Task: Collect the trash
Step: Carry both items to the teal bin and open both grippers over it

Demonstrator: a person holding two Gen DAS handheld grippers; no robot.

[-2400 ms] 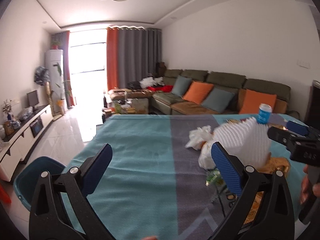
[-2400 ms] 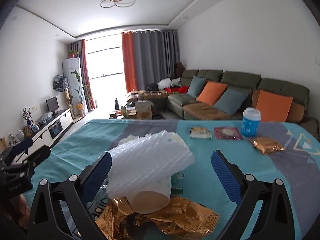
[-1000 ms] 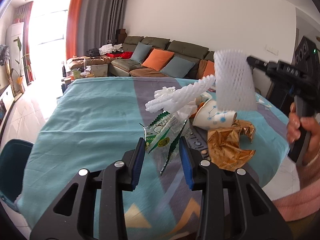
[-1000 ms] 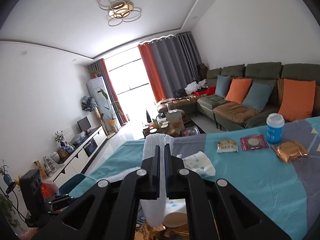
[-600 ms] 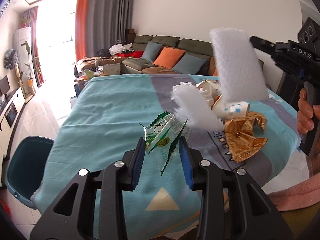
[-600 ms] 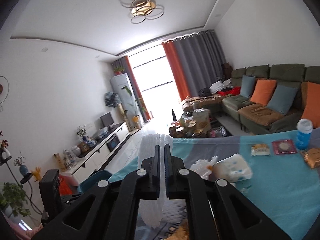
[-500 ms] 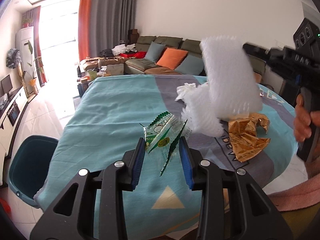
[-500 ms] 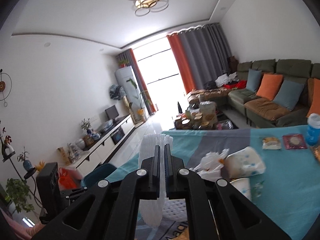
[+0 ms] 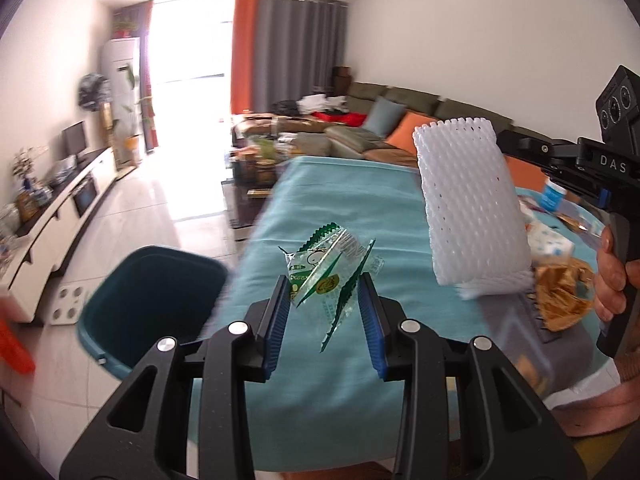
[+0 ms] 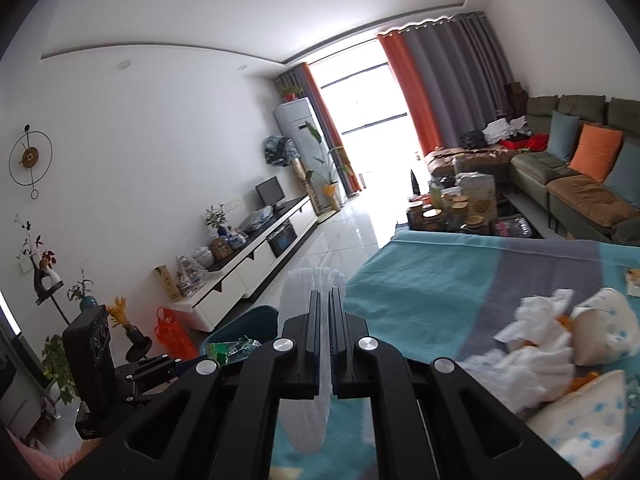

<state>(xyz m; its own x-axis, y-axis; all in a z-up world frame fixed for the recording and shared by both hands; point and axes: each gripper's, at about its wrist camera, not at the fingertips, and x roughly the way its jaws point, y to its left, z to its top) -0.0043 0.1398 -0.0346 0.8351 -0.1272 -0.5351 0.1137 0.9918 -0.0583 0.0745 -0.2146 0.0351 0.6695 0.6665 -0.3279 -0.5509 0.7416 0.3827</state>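
Since half a second ago we have swung both grippers leftward, and the teal bin [image 9: 152, 300] now fills the lower left of the left wrist view, just beside the table edge. Our left gripper [image 9: 324, 300] is closed narrowly on the green-and-clear snack wrapper [image 9: 328, 268], held in the air above the table's edge near the bin. Our right gripper [image 10: 325, 320] is pinched tight on the white foam net sleeve [image 9: 472, 208], also lifted off the table. The turquoise and grey tablecloth [image 9: 352, 208] carries crumpled tissue [image 10: 532, 344], a paper cup [image 10: 604, 320] and a gold foil wrapper [image 9: 564, 300]. Beyond are a green sofa [image 10: 576, 176], orange and grey curtains [image 9: 288, 48] and a white TV cabinet [image 10: 248, 260].
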